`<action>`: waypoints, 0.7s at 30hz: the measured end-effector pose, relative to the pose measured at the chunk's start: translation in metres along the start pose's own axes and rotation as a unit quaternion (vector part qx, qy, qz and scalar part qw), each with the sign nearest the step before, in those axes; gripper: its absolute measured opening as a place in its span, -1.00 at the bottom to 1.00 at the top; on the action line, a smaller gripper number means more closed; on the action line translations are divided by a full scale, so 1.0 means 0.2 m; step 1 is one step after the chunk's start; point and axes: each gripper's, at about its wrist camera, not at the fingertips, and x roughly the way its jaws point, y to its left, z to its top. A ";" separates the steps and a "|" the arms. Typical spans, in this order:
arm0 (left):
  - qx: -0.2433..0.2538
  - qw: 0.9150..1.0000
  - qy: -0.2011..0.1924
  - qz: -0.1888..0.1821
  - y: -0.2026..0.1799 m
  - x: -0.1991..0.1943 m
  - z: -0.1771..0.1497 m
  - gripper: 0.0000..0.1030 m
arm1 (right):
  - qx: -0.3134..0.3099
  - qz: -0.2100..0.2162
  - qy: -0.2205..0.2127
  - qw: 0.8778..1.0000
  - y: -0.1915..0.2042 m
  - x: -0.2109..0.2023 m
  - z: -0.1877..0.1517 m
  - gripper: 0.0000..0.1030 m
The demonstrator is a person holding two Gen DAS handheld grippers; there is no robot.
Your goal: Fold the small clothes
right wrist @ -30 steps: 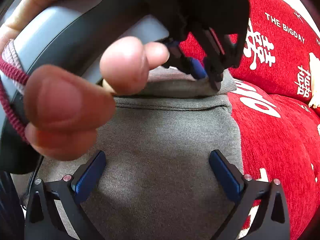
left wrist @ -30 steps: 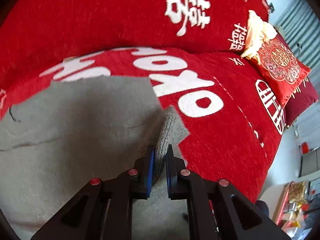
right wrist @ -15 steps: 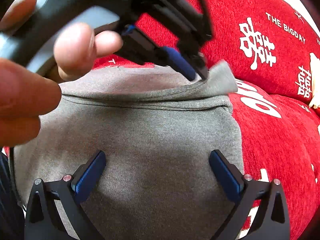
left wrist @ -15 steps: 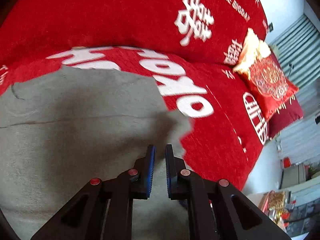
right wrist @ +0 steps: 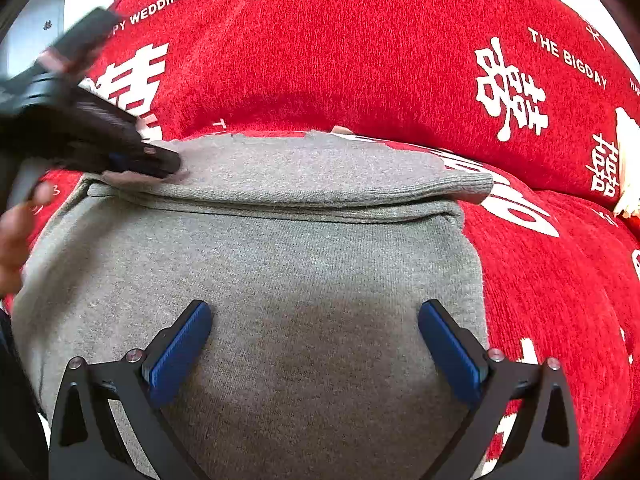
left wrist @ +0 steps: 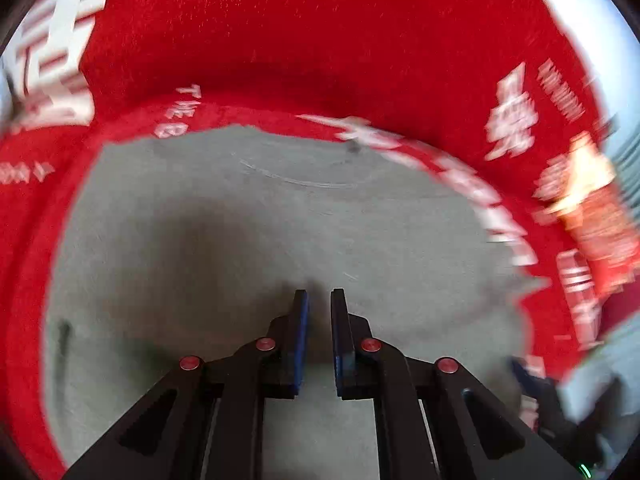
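Left gripper (left wrist: 319, 294): jaws nearly together, a narrow slit between the blue pads (left wrist: 302, 336). Whether any fabric sits in that slit cannot be told; the left wrist view is blurred. From the right wrist view the same gripper (right wrist: 170, 166) lies at the far left corner of the garment, its tip on or just above a fold of cloth; contact cannot be confirmed through the blur. Part of a hand (right wrist: 16, 232) shows at the left edge below it.

Right gripper (right wrist: 314, 340): jaws wide apart, nothing between the pads but the flat cloth beneath them. It hovers over the near half of the garment.

Garment (right wrist: 280, 280): grey knit, spread on the red cover (right wrist: 360, 60). Its far portion is folded towards the camera, forming a band with a ribbed hem (right wrist: 460, 188) that ends at the right. The layer under the band shows a seam line running across. In the left wrist view the garment (left wrist: 280, 220) fills the centre, with a gripper shadow across it.

Cover: red, printed with white characters and the words "THE BIGDAY" (right wrist: 568, 60). A red and cream cushion (left wrist: 592, 216) lies at the right, blurred.
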 end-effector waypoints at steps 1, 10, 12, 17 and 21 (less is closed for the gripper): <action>-0.015 0.999 0.002 -0.034 0.03 -0.02 -0.02 -0.80 | 0.000 -0.001 0.000 1.000 0.00 0.00 0.00 1.00; -0.077 0.993 -0.088 -0.024 0.20 -0.23 -0.08 0.93 | -0.002 -0.010 0.000 1.000 0.01 0.01 0.01 1.00; -0.085 0.992 -0.091 0.001 0.23 -0.24 -0.06 0.93 | -0.002 -0.010 0.002 1.000 0.01 0.01 0.01 1.00; -0.042 0.989 -0.087 0.111 0.25 -0.23 -0.03 0.93 | 0.024 0.001 0.022 0.999 -0.01 -0.05 0.10 1.00; -0.007 0.986 -0.092 0.141 0.23 -0.18 -0.01 0.93 | 0.031 0.000 -0.052 0.998 -0.01 -0.18 0.28 1.00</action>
